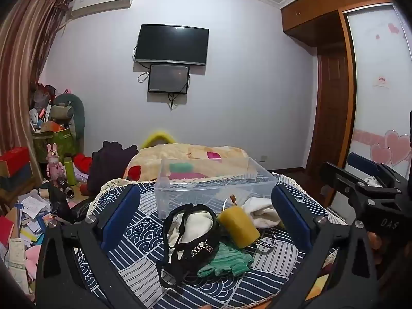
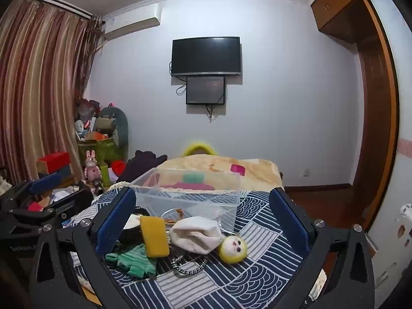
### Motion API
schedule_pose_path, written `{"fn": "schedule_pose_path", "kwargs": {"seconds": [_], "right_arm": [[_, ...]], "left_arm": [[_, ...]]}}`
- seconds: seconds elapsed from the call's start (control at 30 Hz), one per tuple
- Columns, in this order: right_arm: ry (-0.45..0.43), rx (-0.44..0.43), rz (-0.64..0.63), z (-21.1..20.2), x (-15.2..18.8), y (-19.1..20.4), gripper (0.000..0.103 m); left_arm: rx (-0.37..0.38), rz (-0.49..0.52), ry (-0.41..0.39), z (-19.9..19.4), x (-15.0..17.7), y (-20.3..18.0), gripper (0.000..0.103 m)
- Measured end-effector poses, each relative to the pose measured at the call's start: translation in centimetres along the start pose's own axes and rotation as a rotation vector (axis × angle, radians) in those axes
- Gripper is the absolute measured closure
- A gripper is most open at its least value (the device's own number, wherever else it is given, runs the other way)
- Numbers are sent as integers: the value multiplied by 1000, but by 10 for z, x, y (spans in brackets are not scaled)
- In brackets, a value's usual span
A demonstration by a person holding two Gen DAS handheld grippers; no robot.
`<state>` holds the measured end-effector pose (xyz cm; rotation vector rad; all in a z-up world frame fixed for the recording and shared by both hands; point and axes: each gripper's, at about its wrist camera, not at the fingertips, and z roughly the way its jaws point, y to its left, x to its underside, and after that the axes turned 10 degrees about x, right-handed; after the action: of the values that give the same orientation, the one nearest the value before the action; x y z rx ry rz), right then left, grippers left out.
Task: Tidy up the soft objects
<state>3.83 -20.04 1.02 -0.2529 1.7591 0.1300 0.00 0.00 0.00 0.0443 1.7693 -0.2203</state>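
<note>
A clear plastic box [image 1: 213,193] [image 2: 190,193] stands on a blue patterned cloth [image 1: 144,234] [image 2: 257,278]. In front of it lie a yellow sponge [image 1: 238,225] [image 2: 154,237], a green glove [image 1: 226,260] [image 2: 134,260], a white cloth [image 1: 260,209] [image 2: 195,234], a black lace garment [image 1: 190,242] over a cream cloth, a bead chain [image 2: 189,266] and a yellow-headed doll [image 2: 233,248]. My left gripper [image 1: 204,221] is open above the pile. My right gripper [image 2: 203,221] is open above the pile, and it also shows at the right of the left wrist view [image 1: 360,188].
A beige blanket [image 2: 219,164] lies behind the box. Clutter, boxes and a pink rabbit toy [image 1: 54,164] fill the left side. A wardrobe [image 1: 373,103] stands at the right. A TV [image 1: 171,45] hangs on the far wall.
</note>
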Motion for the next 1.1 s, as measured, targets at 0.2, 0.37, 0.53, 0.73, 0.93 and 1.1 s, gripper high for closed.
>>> {"fn": "schedule_pose_path", "kwargs": {"seconds": [0.2,0.37,0.53,0.73,0.93,1.1], "right_arm": [[3,3,-9,3,1,1,0],[7,-3,-4,1,0,0,0],[1,-13,1,2,3,-1,0],[-3,-15,5,0,2,-1,0],[-5,-17,3,-1,1,-1,0],[-6,-16,3,-1,1,-1,0]], "left_arm": [[27,14,6,0,2,-2,0],[18,25,-6,-1,9,-5,0],[22,12,3,0,4,-3,0],[18,8,2,-1,0,-3,0],[17,7,-1,-3,0,-4,0],[18,4,1,-4,0,-3,0]]}}
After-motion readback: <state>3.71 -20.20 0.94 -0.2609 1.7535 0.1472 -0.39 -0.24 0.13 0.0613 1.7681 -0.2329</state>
